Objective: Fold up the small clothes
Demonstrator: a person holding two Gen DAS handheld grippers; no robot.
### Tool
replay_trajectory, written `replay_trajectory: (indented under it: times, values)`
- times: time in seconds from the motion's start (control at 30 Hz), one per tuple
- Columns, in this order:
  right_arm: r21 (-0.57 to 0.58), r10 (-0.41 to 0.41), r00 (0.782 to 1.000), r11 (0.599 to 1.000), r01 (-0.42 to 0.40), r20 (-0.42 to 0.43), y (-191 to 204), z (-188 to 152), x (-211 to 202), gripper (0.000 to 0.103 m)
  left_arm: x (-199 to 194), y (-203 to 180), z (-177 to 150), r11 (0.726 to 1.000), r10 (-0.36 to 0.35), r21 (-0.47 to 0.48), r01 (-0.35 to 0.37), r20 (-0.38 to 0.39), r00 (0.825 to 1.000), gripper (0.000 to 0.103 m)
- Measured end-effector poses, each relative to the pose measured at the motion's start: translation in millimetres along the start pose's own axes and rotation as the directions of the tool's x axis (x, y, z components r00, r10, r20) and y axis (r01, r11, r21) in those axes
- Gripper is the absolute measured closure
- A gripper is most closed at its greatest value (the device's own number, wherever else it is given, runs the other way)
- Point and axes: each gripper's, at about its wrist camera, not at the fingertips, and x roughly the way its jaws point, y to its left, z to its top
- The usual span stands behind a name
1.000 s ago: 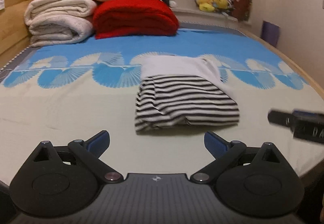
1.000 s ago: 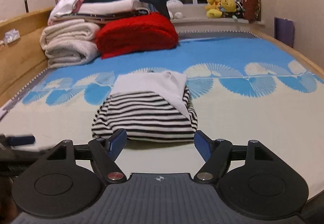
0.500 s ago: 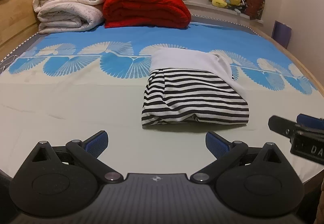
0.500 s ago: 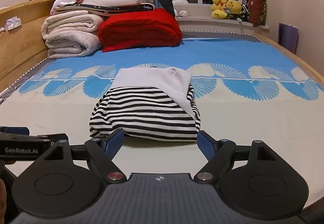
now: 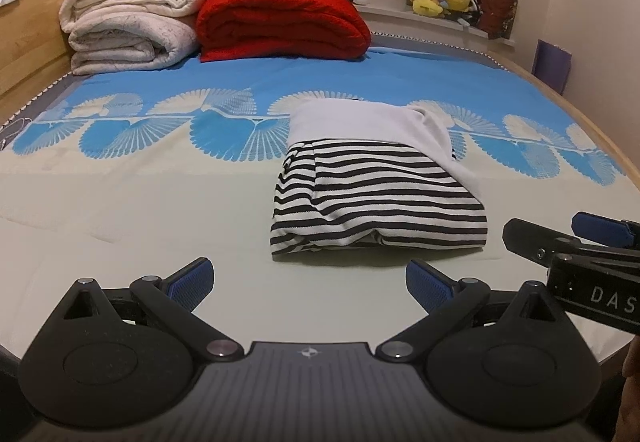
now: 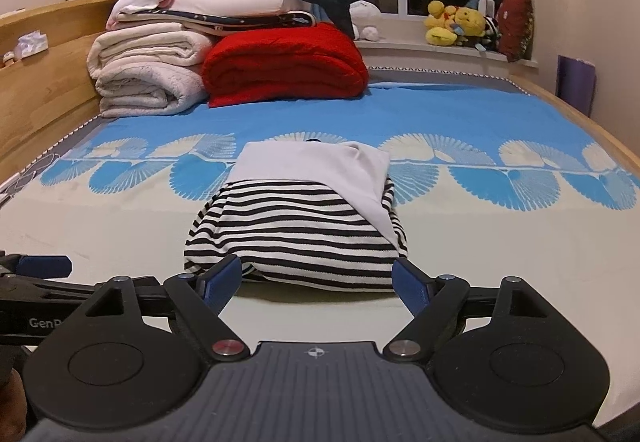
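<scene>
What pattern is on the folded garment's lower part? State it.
Black and white horizontal stripes on the folded garment, below a plain white band; clearest in the left wrist view.

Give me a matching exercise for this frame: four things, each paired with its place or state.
Things:
1. striped garment
2. red blanket
3. yellow plush toys
4. left gripper

Places or states:
A. on the window sill
B. folded, mid-bed
C. open, holding nothing
D. beside the cream blankets

Pairs: 1-B, 2-D, 3-A, 4-C
</scene>
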Motion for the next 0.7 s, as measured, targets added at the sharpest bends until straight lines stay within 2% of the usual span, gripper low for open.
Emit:
replay_trajectory:
  times: [0.7]
  values:
    - [-0.010,-0.004,1.000,1.000,0.004,-0.009,0.2,0.4,4.7,0.020,6.6,-0.4,1.6,1.000,-0.008,-0.007,0.007,-0.013,1.000,0.001]
